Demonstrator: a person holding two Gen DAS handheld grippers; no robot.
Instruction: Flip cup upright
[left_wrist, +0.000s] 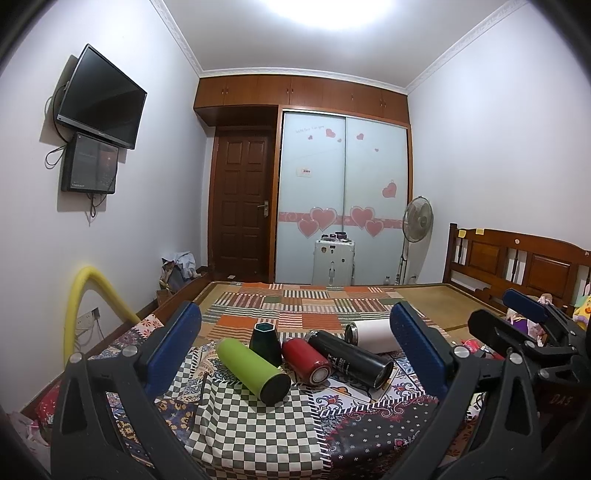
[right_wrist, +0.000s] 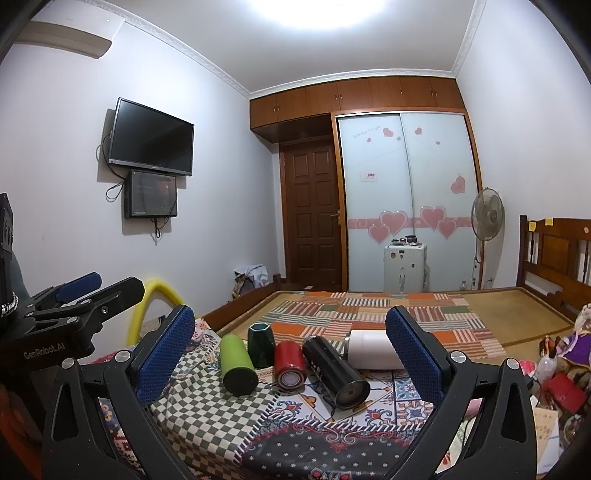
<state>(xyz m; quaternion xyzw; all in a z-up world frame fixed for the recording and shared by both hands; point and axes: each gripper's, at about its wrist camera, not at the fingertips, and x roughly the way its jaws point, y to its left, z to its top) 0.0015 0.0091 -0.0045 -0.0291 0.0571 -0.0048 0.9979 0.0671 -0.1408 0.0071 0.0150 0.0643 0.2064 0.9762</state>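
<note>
Several cups lie on their sides on a patterned cloth: a green one (left_wrist: 252, 370) (right_wrist: 238, 367), a red one (left_wrist: 306, 360) (right_wrist: 290, 365), a black one (left_wrist: 350, 358) (right_wrist: 334, 370) and a white one (left_wrist: 372, 335) (right_wrist: 369, 353). A dark green faceted cup (left_wrist: 266, 342) (right_wrist: 261, 344) stands behind them with its narrow end up. My left gripper (left_wrist: 295, 343) is open and empty, a little short of the cups. My right gripper (right_wrist: 290, 343) is open and empty too. It also shows at the right edge of the left wrist view (left_wrist: 517, 317).
The cups rest on a checkered and floral cloth (left_wrist: 243, 428) over a low surface at the foot of a bed (left_wrist: 314, 306). A yellow foam tube (left_wrist: 79, 306) stands at the left. A wooden headboard (left_wrist: 517, 262) and clutter (right_wrist: 561, 380) are at the right.
</note>
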